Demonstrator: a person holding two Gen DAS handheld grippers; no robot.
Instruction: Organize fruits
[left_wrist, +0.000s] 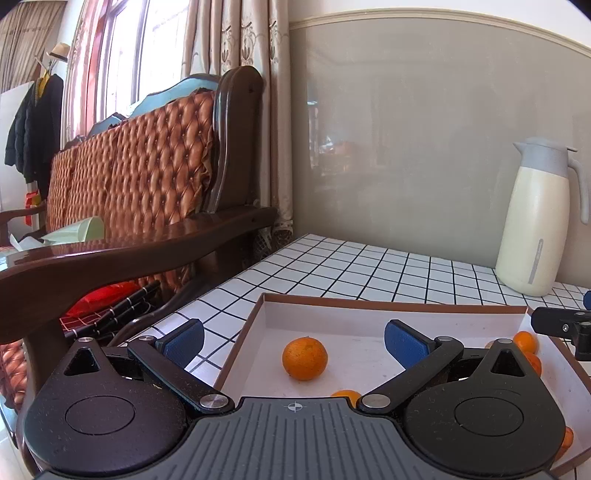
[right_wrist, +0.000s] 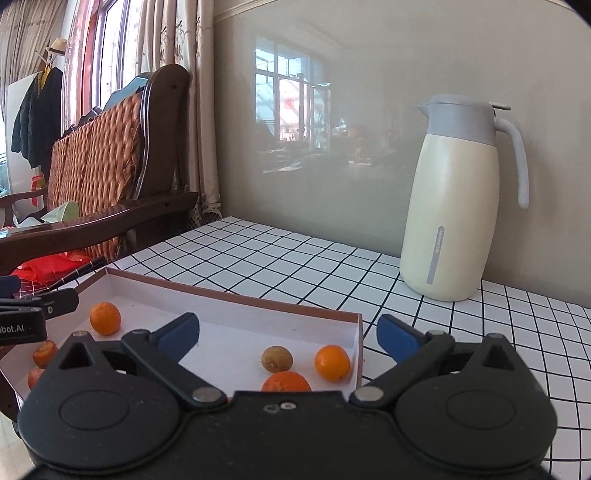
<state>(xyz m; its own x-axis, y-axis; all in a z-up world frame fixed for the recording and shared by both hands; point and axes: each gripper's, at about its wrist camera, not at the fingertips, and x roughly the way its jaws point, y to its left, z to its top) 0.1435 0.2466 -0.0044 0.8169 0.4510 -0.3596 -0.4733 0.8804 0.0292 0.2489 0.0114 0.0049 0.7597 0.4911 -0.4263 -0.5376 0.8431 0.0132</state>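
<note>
Several oranges (left_wrist: 304, 358) lie loose in the tray (left_wrist: 388, 306), both the left gripper (left_wrist: 293, 338) and right gripper (right_wrist: 288, 334) spread wide and empty above it; small, firm and likely to roll, each wants pinching across its middle

oranges (left_wrist: 529, 350) half hidden behind hand-held gripper (left_wrist: 293, 341)

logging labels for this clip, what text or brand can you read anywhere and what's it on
"obot.AI": cut off at the frame edge, white print on the left gripper body as seen in the right wrist view.
Grey strip on the cream jug: small vertical print, too blurred to read.
Nothing else legible.
</note>
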